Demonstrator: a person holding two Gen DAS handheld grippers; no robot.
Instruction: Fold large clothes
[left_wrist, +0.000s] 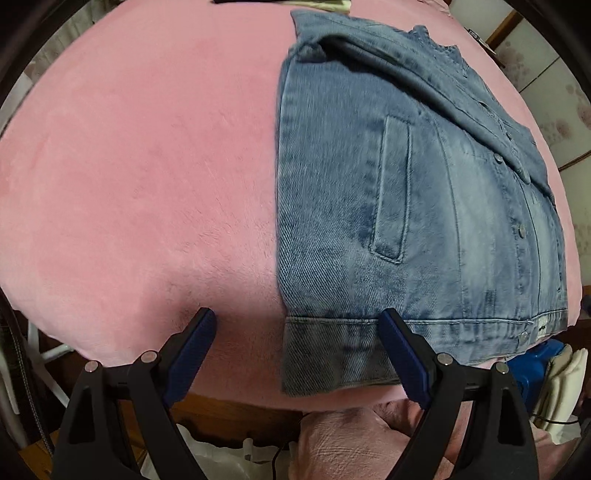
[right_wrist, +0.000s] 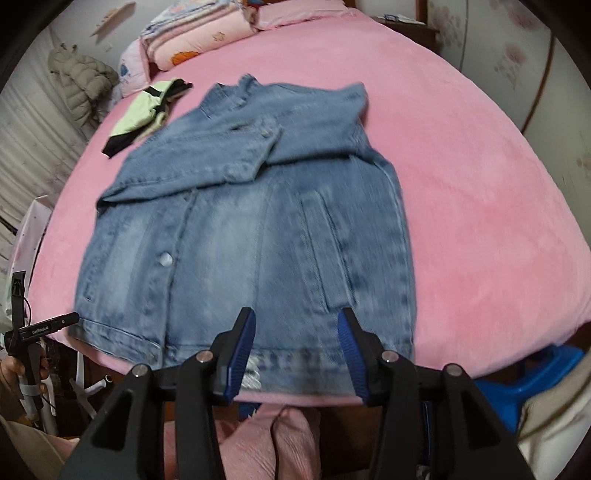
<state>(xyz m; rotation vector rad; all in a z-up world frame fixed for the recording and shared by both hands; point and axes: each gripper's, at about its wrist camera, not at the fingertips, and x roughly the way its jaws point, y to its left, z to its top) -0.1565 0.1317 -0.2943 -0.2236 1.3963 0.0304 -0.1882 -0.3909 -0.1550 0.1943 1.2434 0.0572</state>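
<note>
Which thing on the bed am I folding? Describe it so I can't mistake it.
On the pink bed, near its front edge, lies the denim jacket, sleeves folded across its chest. Unlike the small green-and-black garment behind it, it is large, faded blue, with metal buttons.

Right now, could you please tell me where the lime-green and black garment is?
In the right wrist view, the lime-green and black garment lies on the pink bedspread, upper left, just beyond the denim jacket.

Left wrist camera looks steeply down, close over the near edge of the pink bed (left_wrist: 129, 166), denim jacket (left_wrist: 406, 221) off to its right. Right wrist camera sits near the hem, facing up the jacket (right_wrist: 258, 240) towards the pillows (right_wrist: 192, 40); both share jacket and bed.
</note>
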